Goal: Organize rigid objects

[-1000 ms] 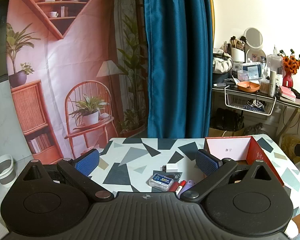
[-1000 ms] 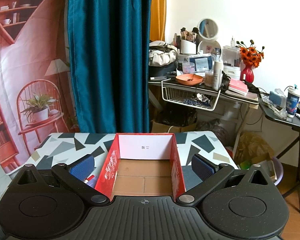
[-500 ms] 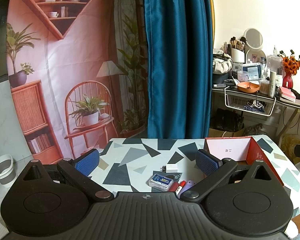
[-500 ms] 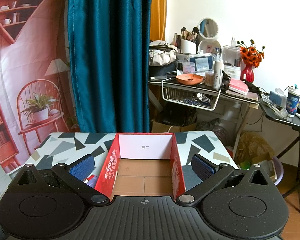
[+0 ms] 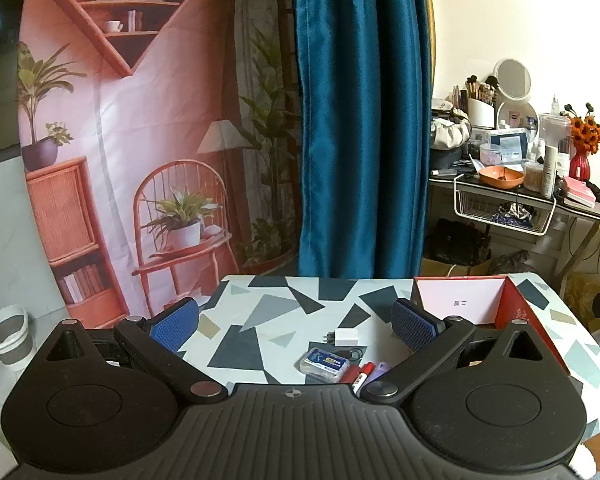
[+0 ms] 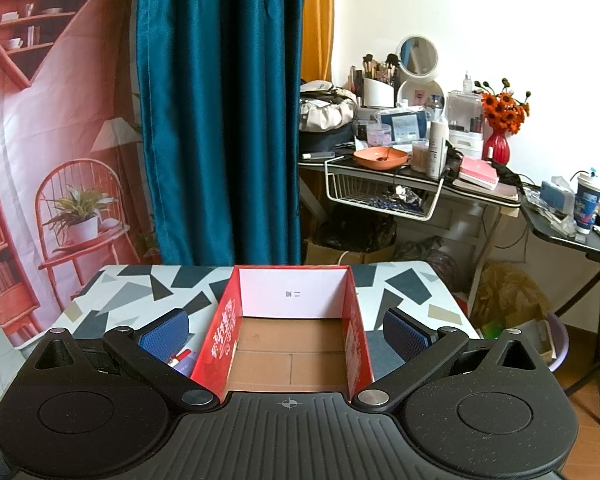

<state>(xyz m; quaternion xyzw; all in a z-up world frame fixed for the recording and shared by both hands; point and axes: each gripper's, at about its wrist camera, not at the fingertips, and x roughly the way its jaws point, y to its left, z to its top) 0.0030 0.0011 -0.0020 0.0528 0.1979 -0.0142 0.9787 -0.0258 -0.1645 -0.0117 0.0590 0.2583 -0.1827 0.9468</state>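
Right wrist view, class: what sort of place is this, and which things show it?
Probably a room in someone's home, staged for recording. A cluttered vanity desk holds a round mirror and makeup brushes; a printed backdrop hangs behind the patterned table.

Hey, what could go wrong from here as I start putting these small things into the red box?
The blue-labelled case, red marker and purple item lie bunched together, so the open left gripper may nudge neighbours. The white charger has protruding prongs and could twist. The red box looks light and might slide.
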